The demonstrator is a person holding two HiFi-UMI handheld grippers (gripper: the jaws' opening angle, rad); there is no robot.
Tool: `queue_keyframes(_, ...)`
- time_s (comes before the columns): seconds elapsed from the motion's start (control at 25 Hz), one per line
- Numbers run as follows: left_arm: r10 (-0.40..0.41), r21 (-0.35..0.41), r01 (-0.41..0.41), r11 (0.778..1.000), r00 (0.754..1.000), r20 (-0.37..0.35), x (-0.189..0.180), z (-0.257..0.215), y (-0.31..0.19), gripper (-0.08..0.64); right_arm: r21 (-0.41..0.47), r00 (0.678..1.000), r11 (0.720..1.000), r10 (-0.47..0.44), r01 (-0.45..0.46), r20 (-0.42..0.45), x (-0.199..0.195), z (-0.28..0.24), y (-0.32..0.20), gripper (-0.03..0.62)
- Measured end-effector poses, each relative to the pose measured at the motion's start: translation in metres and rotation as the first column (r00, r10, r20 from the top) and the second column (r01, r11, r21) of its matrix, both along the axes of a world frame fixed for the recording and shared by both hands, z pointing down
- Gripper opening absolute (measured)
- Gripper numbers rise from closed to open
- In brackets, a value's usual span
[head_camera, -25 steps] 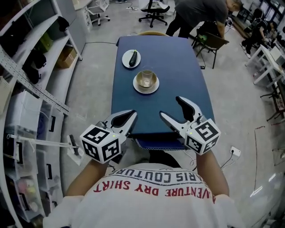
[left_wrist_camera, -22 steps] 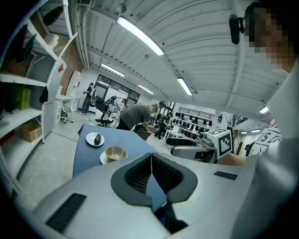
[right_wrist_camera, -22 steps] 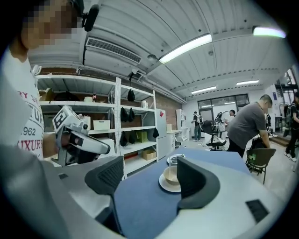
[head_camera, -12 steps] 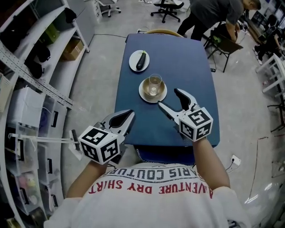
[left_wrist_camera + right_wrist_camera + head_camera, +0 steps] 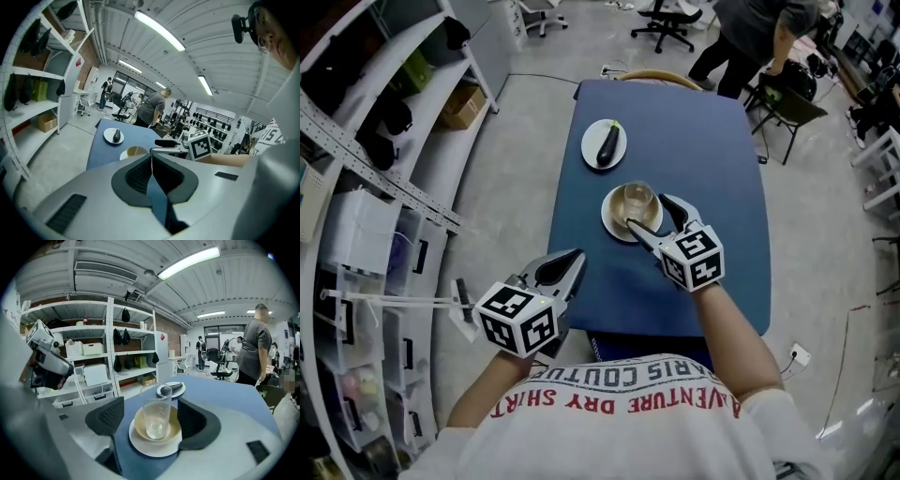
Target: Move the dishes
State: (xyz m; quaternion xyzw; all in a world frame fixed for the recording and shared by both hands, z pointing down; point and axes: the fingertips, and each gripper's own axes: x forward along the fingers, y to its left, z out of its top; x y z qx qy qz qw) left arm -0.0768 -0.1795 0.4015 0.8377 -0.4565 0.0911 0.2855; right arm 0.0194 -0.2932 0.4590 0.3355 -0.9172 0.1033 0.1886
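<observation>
dishes [image 5: 611, 226] sit mid-counter [image 5: 712, 187]. left gripper [image 5: 569, 264], jaws closed on nothing, hangs by the near left edge. eggplant [image 5: 608, 144] plate [image 5: 592, 153] lies farther back. right gripper [image 5: 647, 214] spreads wide around the glass [image 5: 636, 197] in its bowl [image 5: 617, 204].

Centre frame, the right gripper [image 5: 649, 213], jaws apart, meets a plate [image 5: 610, 218] bearing a glass [image 5: 636, 197] on a blue desk [image 5: 712, 141]; above, an eggplant [image 5: 608, 145] on a second plate [image 5: 591, 152].
</observation>
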Motion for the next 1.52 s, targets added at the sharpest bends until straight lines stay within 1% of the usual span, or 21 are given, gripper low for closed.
queue_keyframes(0.12, -0.018, -0.019, 0.018, 1.000, 1.000, -0.004, -0.004, 0.009, -0.004, 0.029, 0.001, 1.000, 1.000, 0.005, -0.005, -0.009, -0.008, 0.010, -0.013, 0.337)
queue_keyframes(0.28, -0.043, -0.046, 0.043, 0.998, 0.999, 0.010, -0.013, 0.022, -0.007, 0.029, 0.008, 1.000, 1.000, -0.005, 0.005, -0.013, -0.019, 0.020, -0.026, 0.337)
queue_keyframes(0.56, -0.087, -0.070, 0.087, 0.994, 0.996, 0.001, -0.017, 0.035, -0.012, 0.029, 0.017, 0.999, 0.999, -0.033, 0.034, -0.021, -0.031, 0.029, -0.034, 0.336)
queue_keyframes(0.64, -0.090, -0.073, 0.090, 0.993, 0.996, 0.003, -0.017, 0.036, -0.012, 0.029, 0.022, 0.999, 0.999, -0.033, 0.033, -0.026, -0.032, 0.030, -0.035, 0.332)
queue_keyframes(0.68, -0.091, -0.076, 0.091, 0.993, 0.996, 0.003, -0.017, 0.037, -0.013, 0.029, 0.024, 0.999, 0.999, -0.030, 0.031, -0.026, -0.031, 0.030, -0.036, 0.318)
queue_keyframes(0.72, -0.091, -0.080, 0.091, 0.993, 0.996, 0.002, -0.017, 0.039, -0.013, 0.029, 0.025, 0.999, 0.999, -0.028, 0.028, -0.026, -0.030, 0.030, -0.037, 0.289)
queue_keyframes(1.0, -0.099, -0.095, 0.098, 0.991, 0.995, 0.003, -0.016, 0.044, -0.014, 0.029, 0.027, 0.999, 0.999, -0.042, 0.042, -0.031, -0.031, 0.031, -0.039, 0.285)
queue_keyframes(1.52, -0.094, -0.095, 0.095, 0.991, 0.996, 0.009, -0.017, 0.041, -0.012, 0.029, 0.015, 0.998, 0.998, -0.053, 0.054, -0.045, -0.032, 0.026, -0.038, 0.285)
